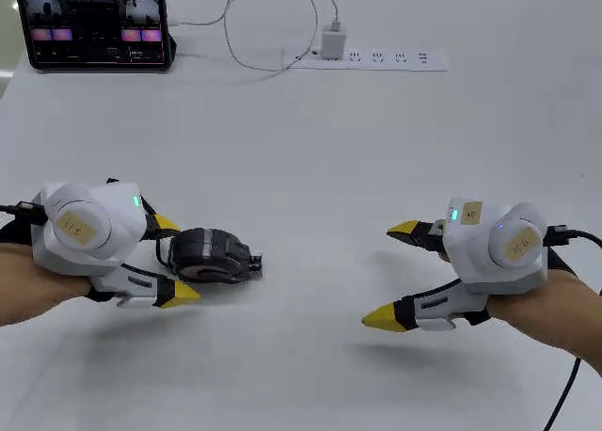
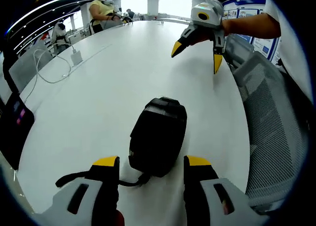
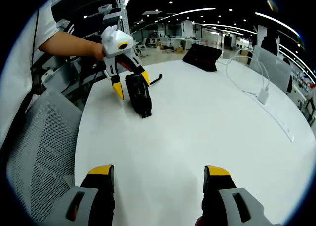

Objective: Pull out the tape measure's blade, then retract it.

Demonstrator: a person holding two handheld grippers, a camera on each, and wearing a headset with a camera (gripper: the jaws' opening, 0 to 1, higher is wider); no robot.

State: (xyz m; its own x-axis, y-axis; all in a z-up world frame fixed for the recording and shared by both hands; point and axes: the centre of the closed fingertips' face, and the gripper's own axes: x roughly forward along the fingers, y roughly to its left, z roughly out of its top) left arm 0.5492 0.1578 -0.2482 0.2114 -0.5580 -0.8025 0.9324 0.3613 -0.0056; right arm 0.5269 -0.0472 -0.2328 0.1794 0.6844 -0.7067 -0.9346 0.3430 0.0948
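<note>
A black tape measure (image 1: 211, 255) lies on its side on the white table (image 1: 310, 167), blade tip pointing right, no blade drawn out. My left gripper (image 1: 175, 260) is open, its yellow-tipped fingers either side of the case's rear with small gaps. In the left gripper view the tape measure (image 2: 158, 134) sits just ahead of the left gripper (image 2: 152, 163), its black strap (image 2: 74, 178) trailing left. My right gripper (image 1: 392, 274) hovers open well to the right, holding nothing. The right gripper view shows the right gripper (image 3: 159, 171) over bare table, facing the distant tape measure (image 3: 138, 94) and left gripper (image 3: 129, 84).
A dark tablet (image 1: 94, 22) stands at the back left. A white power strip (image 1: 376, 59) with a plugged charger (image 1: 333, 40) and cables lies at the back. A grey mesh chair (image 2: 266, 112) sits off the table's near edge.
</note>
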